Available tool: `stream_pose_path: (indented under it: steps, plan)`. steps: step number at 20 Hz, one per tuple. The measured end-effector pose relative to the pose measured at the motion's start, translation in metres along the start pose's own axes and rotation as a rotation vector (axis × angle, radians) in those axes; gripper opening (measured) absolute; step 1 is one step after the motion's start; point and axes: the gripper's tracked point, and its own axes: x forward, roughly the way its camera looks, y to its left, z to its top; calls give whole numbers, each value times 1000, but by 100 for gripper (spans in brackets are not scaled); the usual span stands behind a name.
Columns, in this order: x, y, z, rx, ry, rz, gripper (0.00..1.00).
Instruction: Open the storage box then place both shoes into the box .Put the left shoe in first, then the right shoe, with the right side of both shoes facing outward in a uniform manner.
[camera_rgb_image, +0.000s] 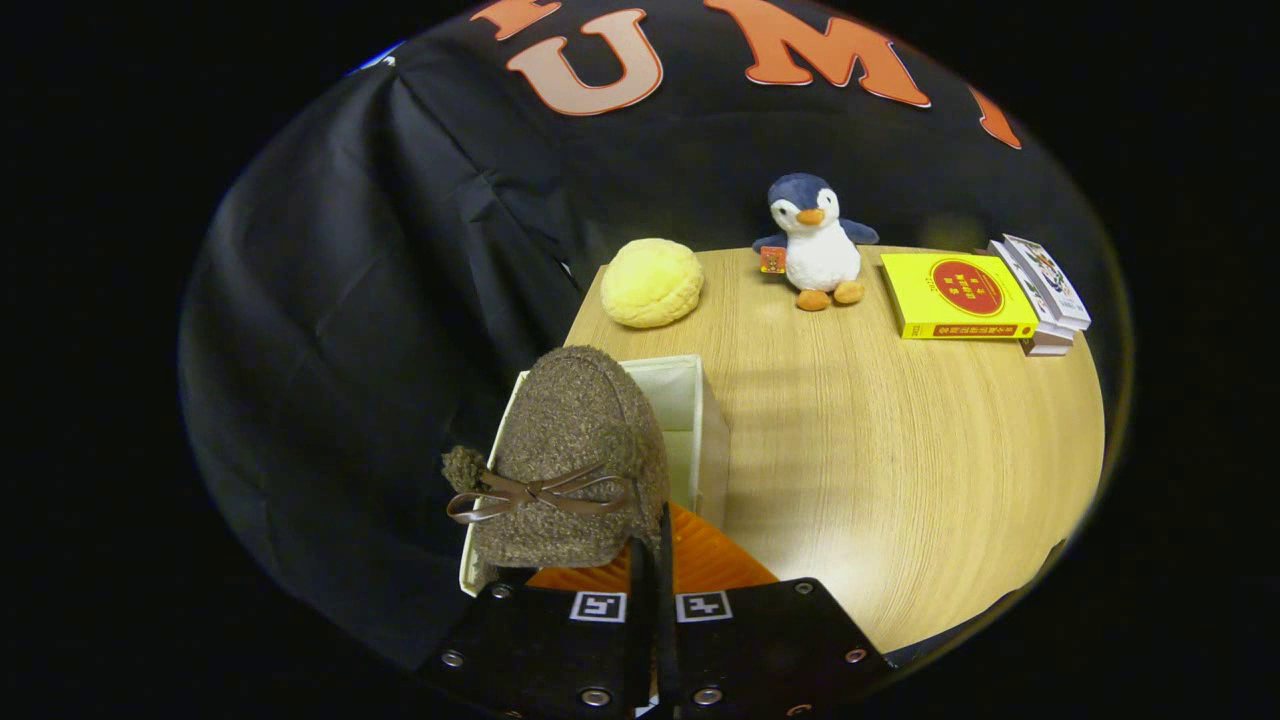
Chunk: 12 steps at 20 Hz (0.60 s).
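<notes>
One shoe (575, 455), a fuzzy brown slipper with a thin leather bow, hangs from my gripper (650, 570), toe pointing away from me. I have the jaws drawn almost together, pinching what I take to be the collar edge at the heel, so the shoe dangles with its sole down and can drop straight in. It sits right over the open storage box (700, 420), a pale fabric bin whose lid is out of the way; I can see the bare inner wall beyond the toe. I cannot tell from here whether this is the left or right shoe. An orange ribbed thing (700, 560) shows just under the jaws, beside the box.

The bench (900, 480) is light wood grain. Well beyond the box rest a yellow bun-shaped cushion (651, 283), a plush penguin (818, 245) and a yellow book (955, 295) beside stacked books (1045, 295). Black cloth walls close the booth.
</notes>
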Motion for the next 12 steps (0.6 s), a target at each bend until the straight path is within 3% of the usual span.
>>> stream_pose_path:
  steps: [6, 12]
  plan:
    - [37, 17, -19, 17, 57, -64, 6]
    - [24, 33, -23, 20, 46, 14, 32]
